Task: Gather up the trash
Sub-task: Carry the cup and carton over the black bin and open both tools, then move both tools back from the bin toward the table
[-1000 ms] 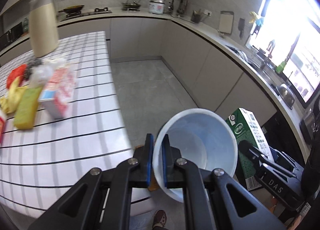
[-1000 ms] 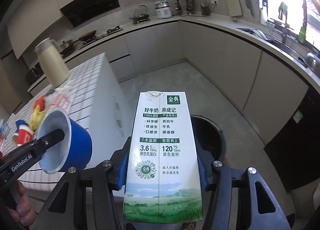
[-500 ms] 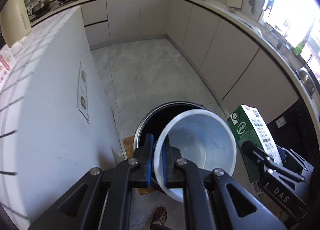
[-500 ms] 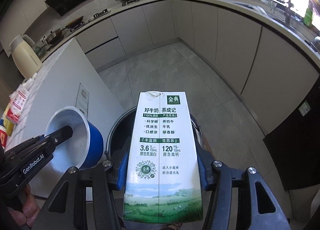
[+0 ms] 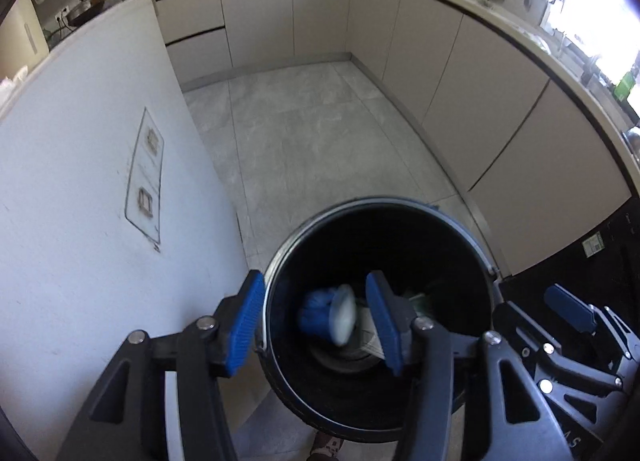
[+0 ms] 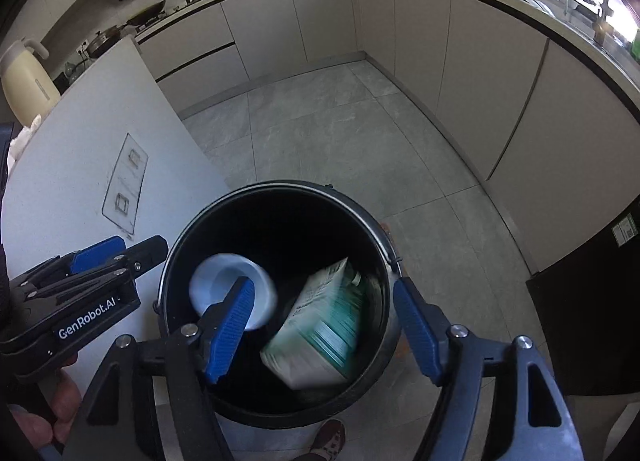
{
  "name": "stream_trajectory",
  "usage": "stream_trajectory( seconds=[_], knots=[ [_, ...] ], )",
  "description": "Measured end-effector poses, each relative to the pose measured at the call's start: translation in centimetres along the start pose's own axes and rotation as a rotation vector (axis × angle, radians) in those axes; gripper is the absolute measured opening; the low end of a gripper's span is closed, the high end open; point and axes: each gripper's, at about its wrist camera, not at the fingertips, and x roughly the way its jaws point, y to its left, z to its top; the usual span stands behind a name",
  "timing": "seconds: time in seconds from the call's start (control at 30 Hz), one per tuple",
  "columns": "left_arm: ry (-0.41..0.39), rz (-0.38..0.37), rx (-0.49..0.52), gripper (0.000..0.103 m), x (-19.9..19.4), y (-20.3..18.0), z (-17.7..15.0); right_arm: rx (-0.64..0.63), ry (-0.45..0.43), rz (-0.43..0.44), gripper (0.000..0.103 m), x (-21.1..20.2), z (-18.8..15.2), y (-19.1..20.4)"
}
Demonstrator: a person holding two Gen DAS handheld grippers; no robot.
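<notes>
A black round trash bin (image 5: 280, 261) stands on the floor below both grippers; it also shows in the right wrist view (image 6: 188, 237). My left gripper (image 5: 316, 321) is open and empty over the bin. A blue cup with a white inside (image 5: 328, 315) is blurred in mid-fall inside the bin, also in the right wrist view (image 6: 228, 285). My right gripper (image 6: 324, 333) is open and empty above the bin. A green and white milk carton (image 6: 320, 325) is blurred, tilted inside the bin.
A white counter side panel (image 5: 80, 201) stands just left of the bin. Beige cabinets (image 5: 500, 101) curve round the back and right. A dark appliance (image 6: 592, 321) is at the right. A shoe (image 6: 328, 437) is below the bin.
Both grippers swung from the counter to above the bin and opened. The blue cup left the left gripper and the milk carton left the right; both are dropping into the bin.
</notes>
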Motion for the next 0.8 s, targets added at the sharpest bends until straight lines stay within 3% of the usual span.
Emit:
stream_trajectory(
  seconds=[0.47,0.8],
  knots=[
    [-0.125,-0.021,0.001,0.055,-10.4,3.2,0.3,0.028,-0.099,-0.009,0.074,-9.2,0.1,3.5],
    [-0.19,-0.046,0.019,0.064,-16.5,7.3,-0.3,0.042,-0.166,-0.01,0.078,-15.6,-0.6,8.9]
  ],
)
